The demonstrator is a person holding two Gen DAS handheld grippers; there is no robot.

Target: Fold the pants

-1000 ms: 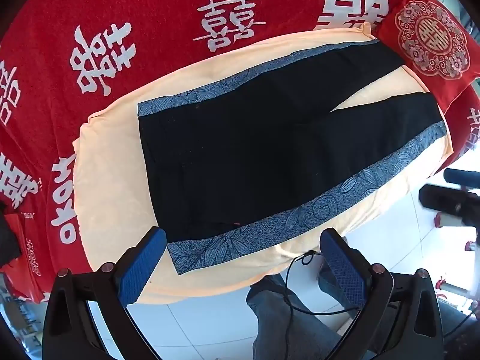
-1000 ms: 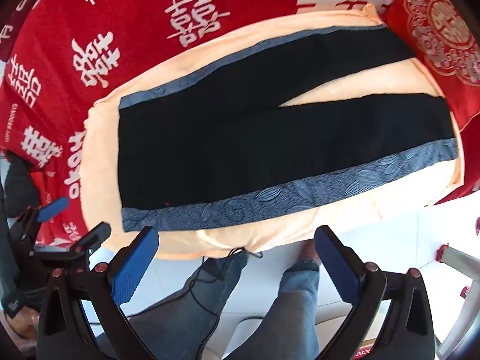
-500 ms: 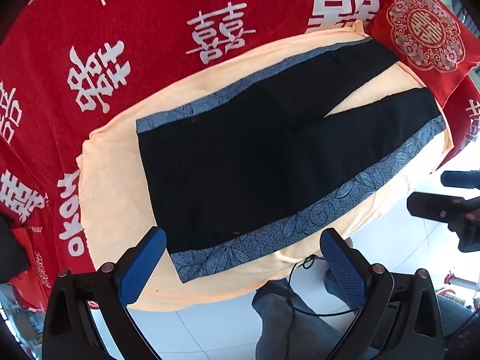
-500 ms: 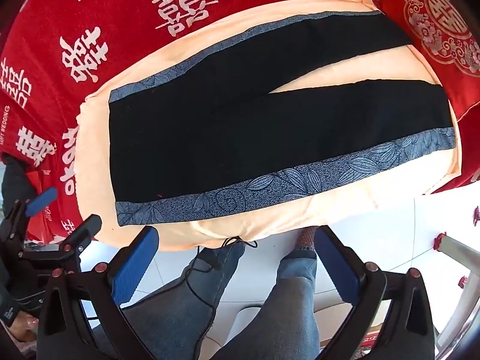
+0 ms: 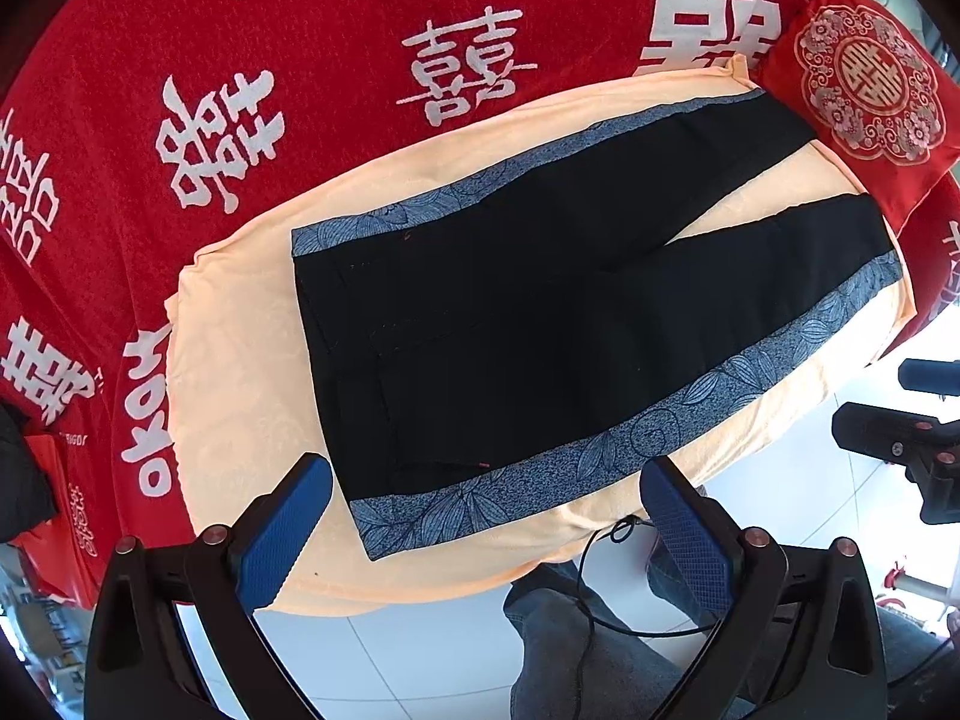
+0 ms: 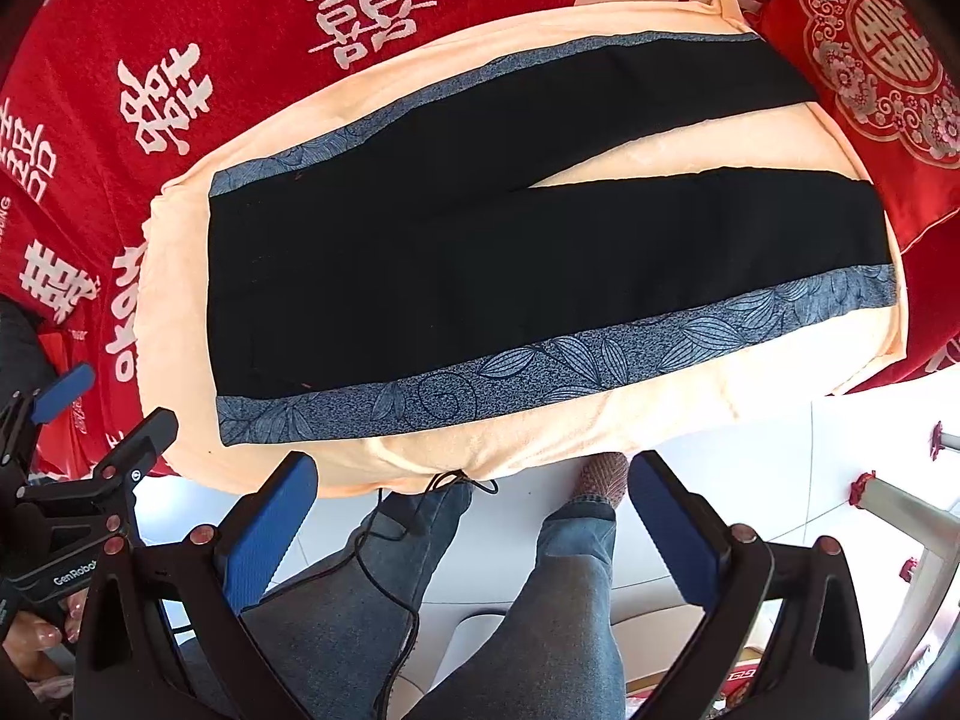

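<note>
Black pants with blue leaf-patterned side stripes lie flat on a peach cloth, waistband to the left, legs spread in a V to the right. They also show in the right wrist view. My left gripper is open and empty, hovering above the near waistband corner. My right gripper is open and empty, above the cloth's near edge, short of the near stripe. The left gripper also shows at the left of the right wrist view.
The peach cloth lies on a red cover with white characters. A red embroidered cushion sits by the leg ends at the right. The person's legs in jeans, a black cable and white floor tiles are below.
Both grippers have moved forward toward the pants, which now sit lower and larger in each view. Both stay open. The pants have not moved.
</note>
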